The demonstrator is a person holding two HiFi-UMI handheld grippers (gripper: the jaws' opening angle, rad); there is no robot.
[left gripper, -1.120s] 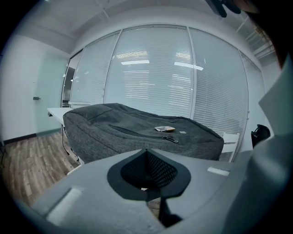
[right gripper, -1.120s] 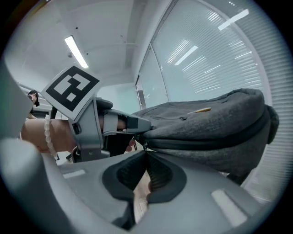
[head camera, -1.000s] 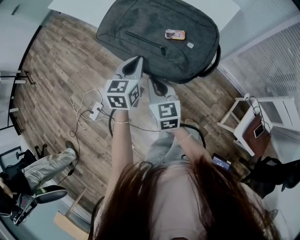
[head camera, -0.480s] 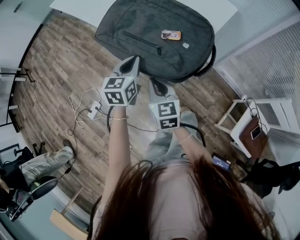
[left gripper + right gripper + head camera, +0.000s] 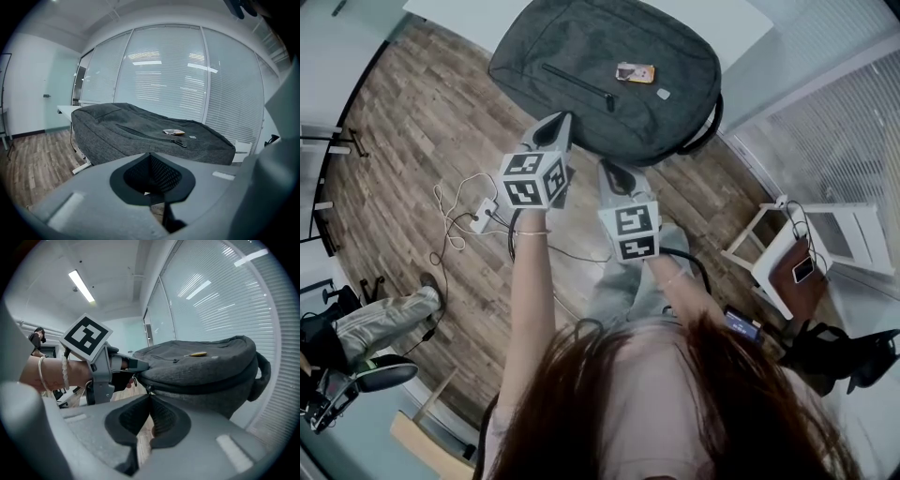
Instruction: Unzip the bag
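Bag location: dark grey fabric backpack lies flat on the white table top, front face up, one edge turned toward the person.
Left gripper: jaws pressed together, nothing seen between them. The tip is at the backpack's near edge; contact cannot be confirmed.
Right gripper: jaws together at the tip, directly under the small dark zip slider on the main zip seam. Whether the pull tab is pinched cannot be told.
Step in hand: judged as securing the slider before any pull; the main zip is not yet opened.
Method advised: confirm a firm pinch on the tab and brace the backpack's edge with the left gripper. Then draw the slider along the seam line, not away from it, so the fabric does not bunch.
Container state: main zip seam and slanted front pocket zip both closed; contents not visible.
On top of container: small orange tag on the front face.
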